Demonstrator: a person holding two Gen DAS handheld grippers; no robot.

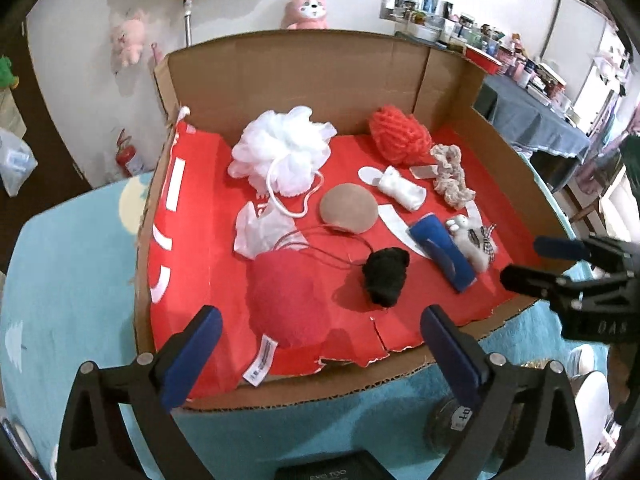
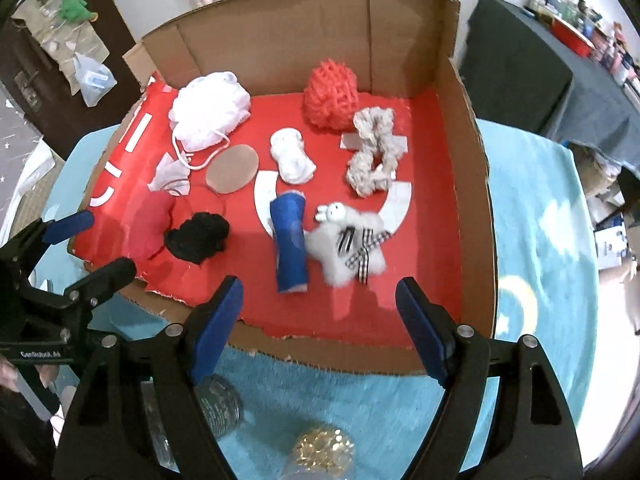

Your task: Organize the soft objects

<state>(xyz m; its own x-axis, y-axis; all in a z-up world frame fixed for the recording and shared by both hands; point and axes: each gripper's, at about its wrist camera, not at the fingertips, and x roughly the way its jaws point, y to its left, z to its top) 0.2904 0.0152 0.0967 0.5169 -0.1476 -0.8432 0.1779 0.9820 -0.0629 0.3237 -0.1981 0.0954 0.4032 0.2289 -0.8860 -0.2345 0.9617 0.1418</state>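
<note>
A cardboard box [image 1: 292,68] with a red floor holds several soft things: a white bath pouf [image 1: 280,148], a red yarn ball [image 1: 400,136], a red plush cushion [image 1: 292,300], a black fuzzy piece [image 1: 386,276], a blue roll [image 1: 444,252], a grey plush bunny [image 2: 348,244], a white sock [image 2: 292,156], a beige scrunchie [image 2: 372,156] and a tan pad [image 2: 234,170]. My left gripper [image 1: 320,344] is open and empty over the box's front edge, near the red cushion. My right gripper [image 2: 320,316] is open and empty, in front of the blue roll and bunny.
The box stands on a light blue fuzzy cover [image 2: 532,208]. Glass jars [image 2: 220,408] stand below my right gripper. A cluttered table with a grey cloth [image 1: 532,116] is at the right. Pink plush toys [image 1: 306,10] hang on the back wall.
</note>
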